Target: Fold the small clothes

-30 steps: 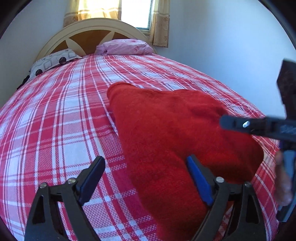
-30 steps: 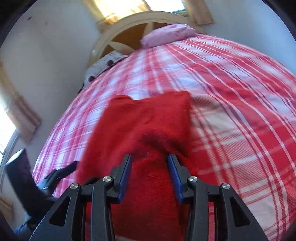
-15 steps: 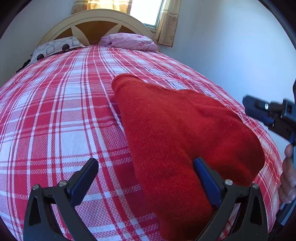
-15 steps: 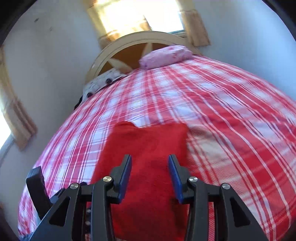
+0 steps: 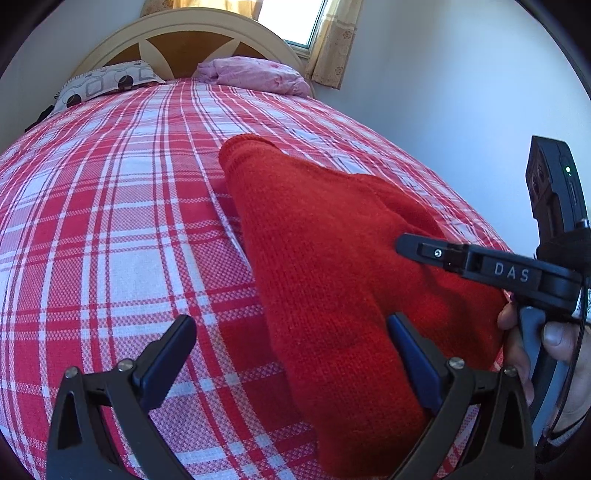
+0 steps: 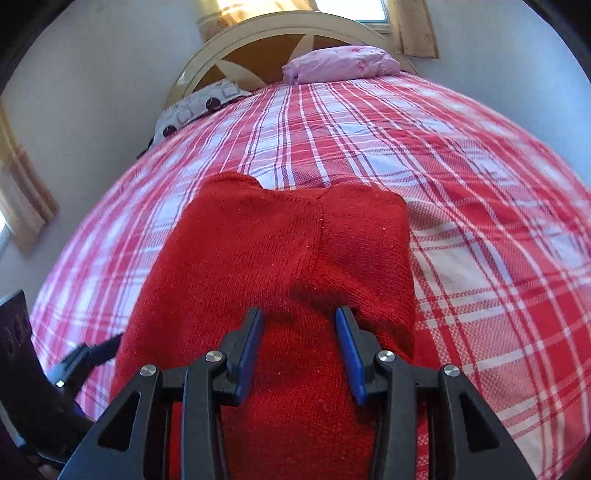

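Note:
A red knitted garment [image 5: 325, 266] lies folded into a long strip on the plaid bedspread [image 5: 110, 229]. My left gripper [image 5: 290, 325] is wide open at its near left edge, the right finger over the knit and the left finger over the bedspread. My right gripper [image 6: 299, 314] hangs low over the garment [image 6: 280, 243] near its near end, jaws partly apart, with knit under them and nothing pinched. One of its fingers [image 5: 436, 253] shows from the side above the garment's right part, held by a person's hand [image 5: 554, 339].
A pink pillow [image 5: 255, 74] and a patterned grey pillow [image 5: 103, 79] lie against the cream headboard [image 5: 184, 33]. A white wall runs close along the bed's right side. A window with curtains sits behind the headboard.
The right gripper has swung back in from the right and come down closer over the garment. The left gripper's jaws widened slightly and it tilted a little; the garment stayed put.

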Action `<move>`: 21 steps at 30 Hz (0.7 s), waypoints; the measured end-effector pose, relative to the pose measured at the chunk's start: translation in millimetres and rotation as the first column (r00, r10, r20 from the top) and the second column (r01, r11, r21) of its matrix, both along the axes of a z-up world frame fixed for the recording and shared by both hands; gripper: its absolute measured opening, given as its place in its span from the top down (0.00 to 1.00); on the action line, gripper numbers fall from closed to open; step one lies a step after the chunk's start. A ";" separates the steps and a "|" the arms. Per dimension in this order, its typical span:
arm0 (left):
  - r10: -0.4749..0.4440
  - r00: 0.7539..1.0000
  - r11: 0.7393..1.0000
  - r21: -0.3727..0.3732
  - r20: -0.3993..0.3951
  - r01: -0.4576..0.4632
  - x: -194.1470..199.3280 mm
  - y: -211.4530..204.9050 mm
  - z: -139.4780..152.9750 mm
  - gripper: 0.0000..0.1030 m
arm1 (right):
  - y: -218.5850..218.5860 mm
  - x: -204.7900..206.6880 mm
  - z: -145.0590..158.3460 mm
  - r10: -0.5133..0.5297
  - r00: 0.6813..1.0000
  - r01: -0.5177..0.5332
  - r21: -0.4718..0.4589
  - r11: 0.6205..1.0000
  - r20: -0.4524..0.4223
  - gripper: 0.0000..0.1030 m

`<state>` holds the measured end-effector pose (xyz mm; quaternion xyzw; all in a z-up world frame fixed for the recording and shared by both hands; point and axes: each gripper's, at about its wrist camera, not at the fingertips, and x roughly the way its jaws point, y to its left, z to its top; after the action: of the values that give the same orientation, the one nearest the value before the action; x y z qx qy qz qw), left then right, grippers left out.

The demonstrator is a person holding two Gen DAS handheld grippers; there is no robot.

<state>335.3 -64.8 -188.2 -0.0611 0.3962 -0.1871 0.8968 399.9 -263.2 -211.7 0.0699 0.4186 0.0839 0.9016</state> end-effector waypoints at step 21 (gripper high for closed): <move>0.042 0.999 0.999 -0.031 0.009 -0.042 -22.9 18.2 1.3 0.00 | 52.9 29.1 68.4 0.150 0.987 -0.148 -0.047 0.988 0.056 0.57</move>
<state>312.4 -46.6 -187.0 -0.0825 0.3876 -0.1746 0.9014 429.0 -210.3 -143.3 0.0165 0.3971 0.1441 0.9062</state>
